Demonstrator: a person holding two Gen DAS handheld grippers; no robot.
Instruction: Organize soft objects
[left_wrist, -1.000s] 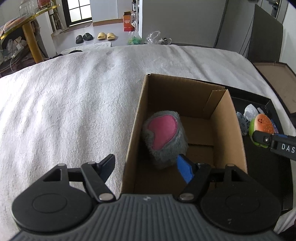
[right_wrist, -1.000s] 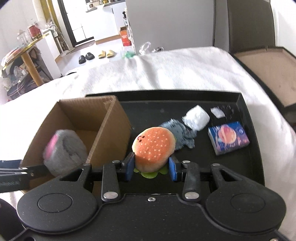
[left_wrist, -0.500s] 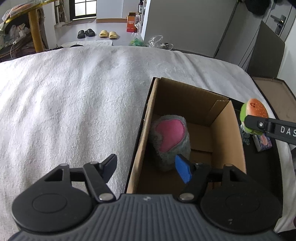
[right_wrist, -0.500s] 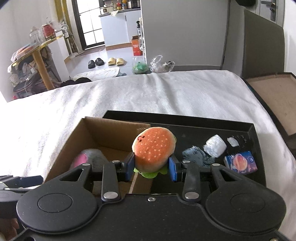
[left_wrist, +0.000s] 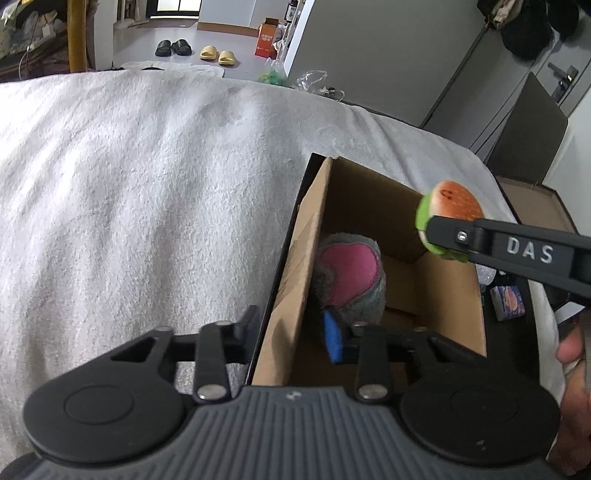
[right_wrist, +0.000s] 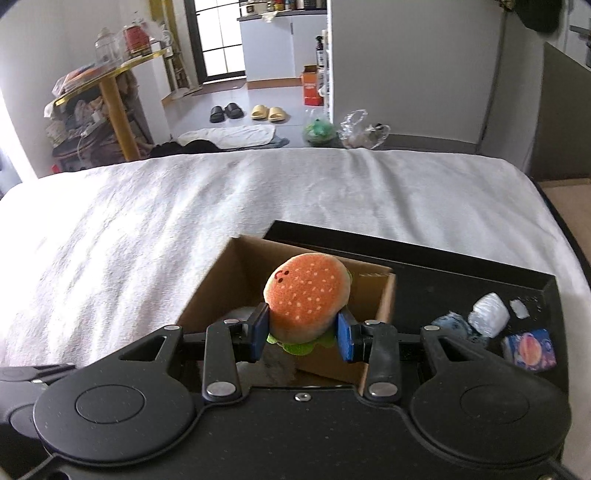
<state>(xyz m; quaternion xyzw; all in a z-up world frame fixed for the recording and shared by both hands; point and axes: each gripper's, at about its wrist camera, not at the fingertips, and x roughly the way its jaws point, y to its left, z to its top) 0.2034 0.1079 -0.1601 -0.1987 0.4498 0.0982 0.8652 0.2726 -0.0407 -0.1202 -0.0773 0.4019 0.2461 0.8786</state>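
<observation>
In the left wrist view, the left hand-held gripper (left_wrist: 291, 332) straddled the near left wall of the cardboard box (left_wrist: 295, 266). Its jaws had just been closing, one finger outside and the blue pad inside, apparently to steady the box; whether the pads already pressed the wall I could not tell. A grey plush with a pink patch (left_wrist: 349, 277) lay inside against that wall. At about two o'clock the burger plush (left_wrist: 448, 206) hung over the box, pinched in the right hand-held gripper, with a hand (left_wrist: 574, 398) at the right edge. In the right wrist view, the right hand-held gripper (right_wrist: 303, 330) squeezed the burger plush (right_wrist: 306, 299) at its waist, which probably kept the soft toy from slipping, directly above the box opening (right_wrist: 221, 291). The box sat in a black tray (right_wrist: 424, 266) on the white-covered bed (right_wrist: 184, 221). At three o'clock a tissue pack (right_wrist: 528, 350), a white wad (right_wrist: 487, 319) and a blue-grey scrap (right_wrist: 448, 323) remained in the tray.
</observation>
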